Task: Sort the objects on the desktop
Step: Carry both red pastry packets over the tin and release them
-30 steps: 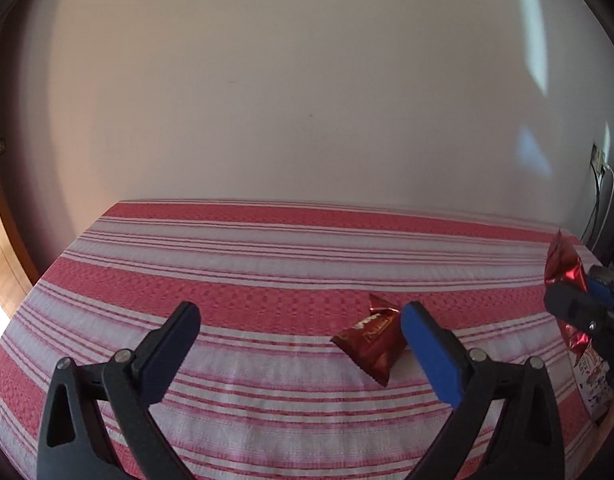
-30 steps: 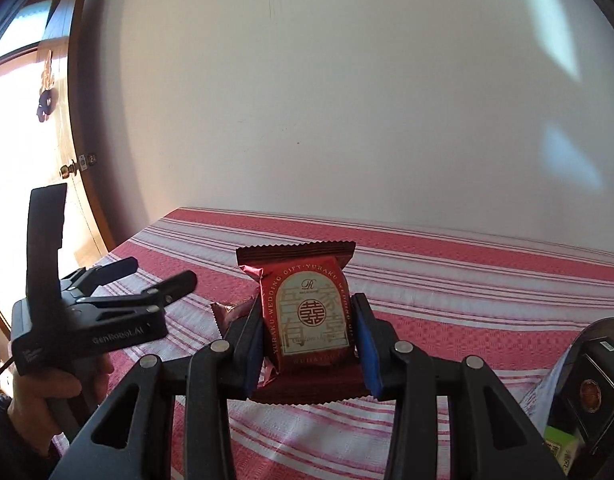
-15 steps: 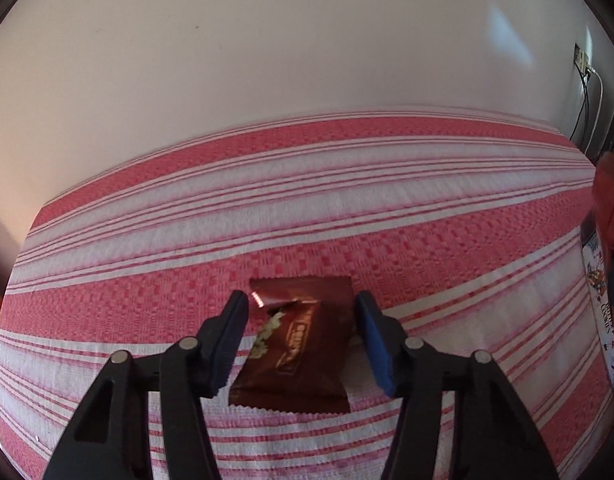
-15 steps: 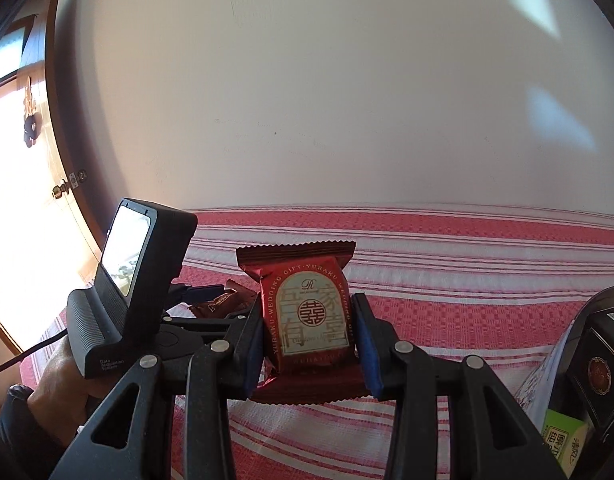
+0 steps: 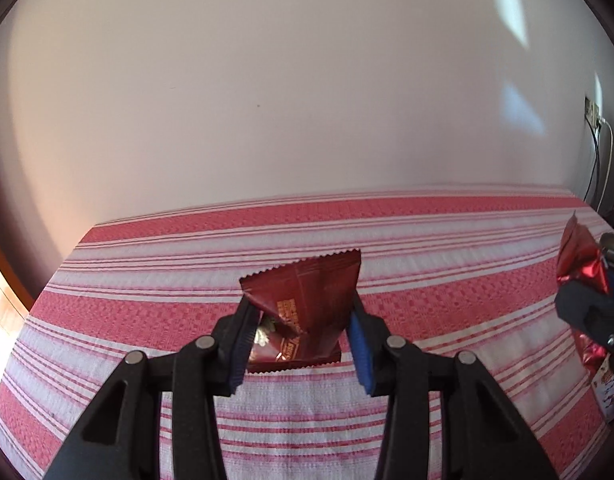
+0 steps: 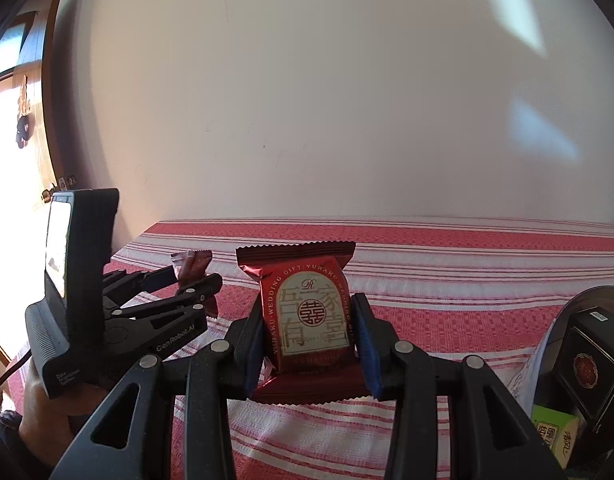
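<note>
Above the striped cloth covering the bench, both grippers held a snack packet apiece, which fits a sorting job where each hand carries one item at a time. Left gripper had its blue pads pressed against the sides of a dark red packet, squeezing it so that the wrapper buckled and tilted, its crimped top edge slanting up toward the wall; a thin, soft wrapper gives like that when pinched across its width, so the grip looked secure but crumpling. Whether the packet's lower edge touched the cloth could not be told. Right gripper was clamped on a red wedding-gift packet, upright and face-on to the camera, held by its flat sides so the label stayed square. Beside that packet, to its left in the right wrist view, the left gripper and the hand carrying it appeared. Right of the wedding-gift packet sat a container with boxes inside, probably where the sorted packets belonged.
</note>
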A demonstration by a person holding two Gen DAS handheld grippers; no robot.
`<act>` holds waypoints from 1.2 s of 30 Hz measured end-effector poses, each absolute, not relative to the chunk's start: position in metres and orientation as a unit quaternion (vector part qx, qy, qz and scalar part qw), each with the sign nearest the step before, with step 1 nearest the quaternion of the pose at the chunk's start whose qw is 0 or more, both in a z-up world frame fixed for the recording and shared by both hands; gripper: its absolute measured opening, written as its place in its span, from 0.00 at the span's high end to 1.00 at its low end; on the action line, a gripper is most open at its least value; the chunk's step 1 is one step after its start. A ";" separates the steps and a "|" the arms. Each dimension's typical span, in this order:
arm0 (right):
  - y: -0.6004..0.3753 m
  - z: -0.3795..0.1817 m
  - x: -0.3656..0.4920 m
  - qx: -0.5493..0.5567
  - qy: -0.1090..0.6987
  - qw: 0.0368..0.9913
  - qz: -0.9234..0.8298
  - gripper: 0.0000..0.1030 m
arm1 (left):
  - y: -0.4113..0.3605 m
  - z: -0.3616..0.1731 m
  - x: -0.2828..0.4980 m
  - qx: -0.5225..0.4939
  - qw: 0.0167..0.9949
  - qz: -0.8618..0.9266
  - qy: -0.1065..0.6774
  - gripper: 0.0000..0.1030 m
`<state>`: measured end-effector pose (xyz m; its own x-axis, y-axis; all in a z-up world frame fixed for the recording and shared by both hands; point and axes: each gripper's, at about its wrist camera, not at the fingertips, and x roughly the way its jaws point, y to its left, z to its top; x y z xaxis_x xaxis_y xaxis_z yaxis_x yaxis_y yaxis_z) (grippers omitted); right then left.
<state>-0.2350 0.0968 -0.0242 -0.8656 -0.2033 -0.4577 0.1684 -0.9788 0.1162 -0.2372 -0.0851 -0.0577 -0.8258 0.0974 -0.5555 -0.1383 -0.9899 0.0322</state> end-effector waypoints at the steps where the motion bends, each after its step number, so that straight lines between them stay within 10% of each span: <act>1: 0.097 -0.024 -0.232 0.235 -0.032 0.095 -0.967 0.58 | -0.086 -0.056 -0.233 -0.282 0.061 0.957 0.023 0.59; 36: 0.120 -0.014 -0.127 0.124 0.005 0.020 -0.992 0.58 | -0.023 -0.043 -0.132 -0.196 0.105 0.975 -0.026 0.59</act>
<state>-0.1275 0.1205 -0.0136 -0.9685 -0.0379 -0.2460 0.0404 -0.9992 -0.0048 -0.1320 -0.0232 -0.0427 -0.9013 0.2159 -0.3757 -0.1953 -0.9764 -0.0927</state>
